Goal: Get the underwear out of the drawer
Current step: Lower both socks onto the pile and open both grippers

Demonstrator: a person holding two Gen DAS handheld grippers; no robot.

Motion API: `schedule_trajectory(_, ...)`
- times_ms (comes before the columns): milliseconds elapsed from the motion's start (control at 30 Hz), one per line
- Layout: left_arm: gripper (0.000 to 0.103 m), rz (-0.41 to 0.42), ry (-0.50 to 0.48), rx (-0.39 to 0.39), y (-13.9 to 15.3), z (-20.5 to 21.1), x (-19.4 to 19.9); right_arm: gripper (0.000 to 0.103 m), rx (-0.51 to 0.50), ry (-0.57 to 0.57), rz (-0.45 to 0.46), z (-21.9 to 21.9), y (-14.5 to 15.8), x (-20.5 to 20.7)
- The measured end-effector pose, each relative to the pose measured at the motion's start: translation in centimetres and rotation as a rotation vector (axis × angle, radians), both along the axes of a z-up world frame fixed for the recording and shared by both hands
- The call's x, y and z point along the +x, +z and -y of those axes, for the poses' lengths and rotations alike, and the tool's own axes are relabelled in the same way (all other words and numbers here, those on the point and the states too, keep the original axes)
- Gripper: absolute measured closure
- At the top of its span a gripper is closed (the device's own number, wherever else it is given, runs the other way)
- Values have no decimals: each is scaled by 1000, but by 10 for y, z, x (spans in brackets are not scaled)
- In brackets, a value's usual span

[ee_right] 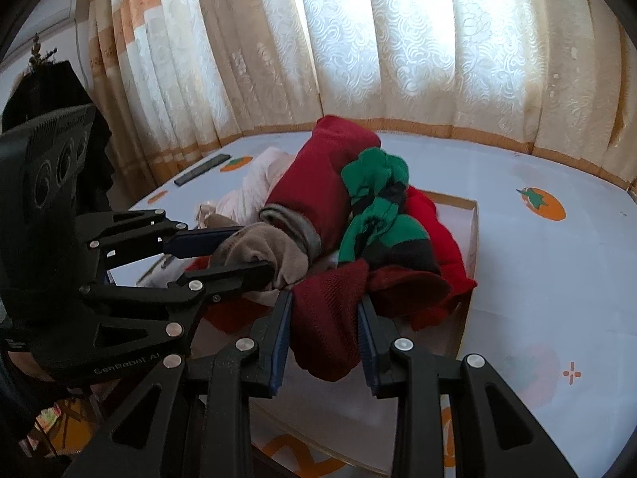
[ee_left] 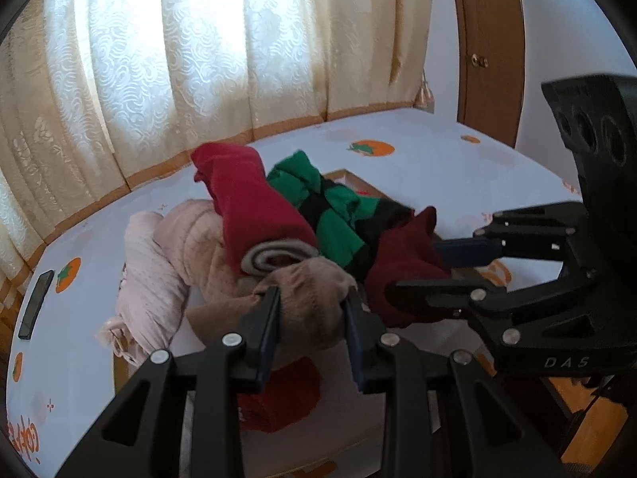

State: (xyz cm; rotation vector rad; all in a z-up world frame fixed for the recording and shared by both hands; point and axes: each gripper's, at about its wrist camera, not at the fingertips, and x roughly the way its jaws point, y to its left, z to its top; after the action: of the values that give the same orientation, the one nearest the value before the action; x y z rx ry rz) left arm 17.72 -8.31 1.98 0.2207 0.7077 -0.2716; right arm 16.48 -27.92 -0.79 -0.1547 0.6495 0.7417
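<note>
1. Left gripper [ee_left: 312, 310]: fingers clamped on the beige underwear [ee_left: 306, 298].
2. Right gripper [ee_right: 324, 318]: fingers clamped on the maroon underwear [ee_right: 326, 318].
3. Both garments sit at the near edge of the clothes pile [ee_right: 318, 183] over the drawer [ee_right: 471, 231].

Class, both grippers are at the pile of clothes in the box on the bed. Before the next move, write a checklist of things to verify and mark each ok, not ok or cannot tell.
1. Left gripper shut on the beige garment: ok.
2. Right gripper shut on the dark red garment: ok.
3. Each gripper holds a single piece: cannot tell.
4. The two grippers are apart, not touching: ok.
5. Held pieces free of the green and black garment beside them: cannot tell.
6. Bare bedsheet for setting pieces down: ok.
</note>
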Motion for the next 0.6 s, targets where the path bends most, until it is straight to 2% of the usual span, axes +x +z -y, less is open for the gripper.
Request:
schedule_trajectory(300,74,-39,-14,32,-20,6,-2,69,-55,10,-19,-3,-11,2)
schedule_trajectory(600,69,-29,-29,67,-30,10,-10,68,-103,36,-46,-7,-24,-1)
